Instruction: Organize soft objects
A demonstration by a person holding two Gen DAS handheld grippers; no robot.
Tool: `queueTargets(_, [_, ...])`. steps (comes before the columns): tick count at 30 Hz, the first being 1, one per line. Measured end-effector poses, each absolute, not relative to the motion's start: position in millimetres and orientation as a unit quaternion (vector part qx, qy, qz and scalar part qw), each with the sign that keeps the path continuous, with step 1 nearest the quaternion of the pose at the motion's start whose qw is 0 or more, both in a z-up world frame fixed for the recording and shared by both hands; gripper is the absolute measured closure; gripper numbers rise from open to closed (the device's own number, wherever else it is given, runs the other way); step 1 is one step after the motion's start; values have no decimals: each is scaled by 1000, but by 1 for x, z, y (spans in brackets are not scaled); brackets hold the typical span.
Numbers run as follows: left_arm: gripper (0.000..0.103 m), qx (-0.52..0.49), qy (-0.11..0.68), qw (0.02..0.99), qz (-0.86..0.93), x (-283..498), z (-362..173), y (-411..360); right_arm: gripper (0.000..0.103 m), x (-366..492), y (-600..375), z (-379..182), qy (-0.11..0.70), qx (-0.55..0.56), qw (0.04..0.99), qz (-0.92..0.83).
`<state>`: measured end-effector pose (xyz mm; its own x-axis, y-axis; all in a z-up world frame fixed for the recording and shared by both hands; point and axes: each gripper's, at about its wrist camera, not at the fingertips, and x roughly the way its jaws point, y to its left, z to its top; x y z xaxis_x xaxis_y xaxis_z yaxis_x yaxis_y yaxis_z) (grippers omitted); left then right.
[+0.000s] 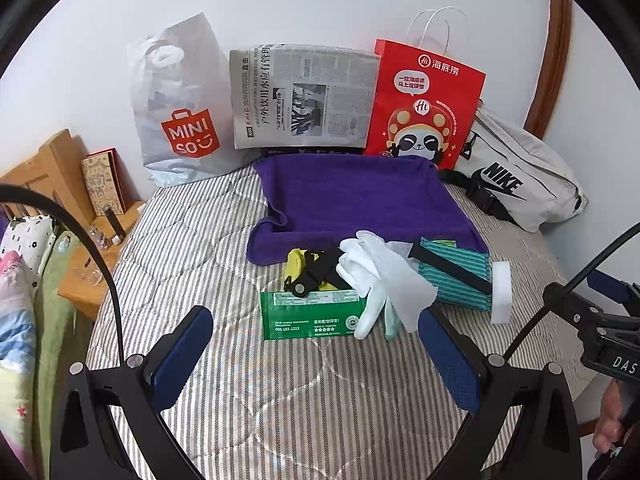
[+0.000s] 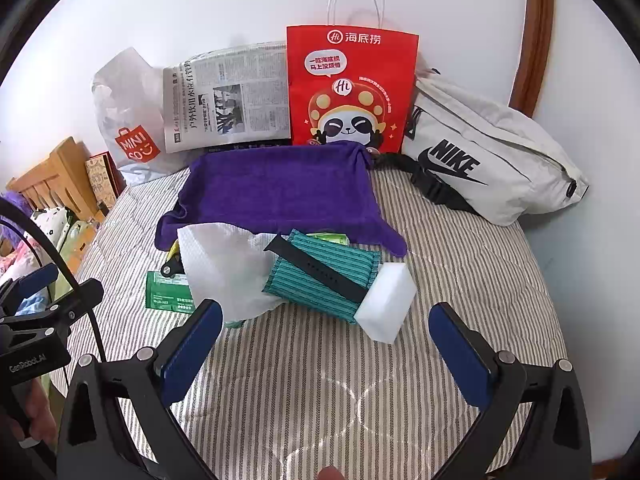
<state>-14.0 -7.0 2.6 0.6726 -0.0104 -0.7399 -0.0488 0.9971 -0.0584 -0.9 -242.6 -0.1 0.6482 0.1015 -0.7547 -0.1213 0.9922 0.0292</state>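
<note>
While your left gripper hangs with its blue pads spread wide and nothing between them, a small heap of soft things lies ahead of it on the striped bedspread. Your right gripper is likewise spread and empty, just short of a white sponge block. That sponge touches a teal striped cloth, across which a black strap lies at a slant. Beside the cloth, a white tissue drapes over a pale glove, a yellow and black item and a green packet. Behind the heap, a purple towel spreads flat. Against the wall stand a Miniso plastic bag, a newspaper, a red paper bag and a grey Nike pouch.
</note>
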Motion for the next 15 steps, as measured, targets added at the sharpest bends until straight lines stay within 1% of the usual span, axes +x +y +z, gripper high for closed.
queueTargets(15, [0, -29, 413, 910, 9, -12, 6, -6, 1, -1, -245, 2, 413, -7, 909, 62])
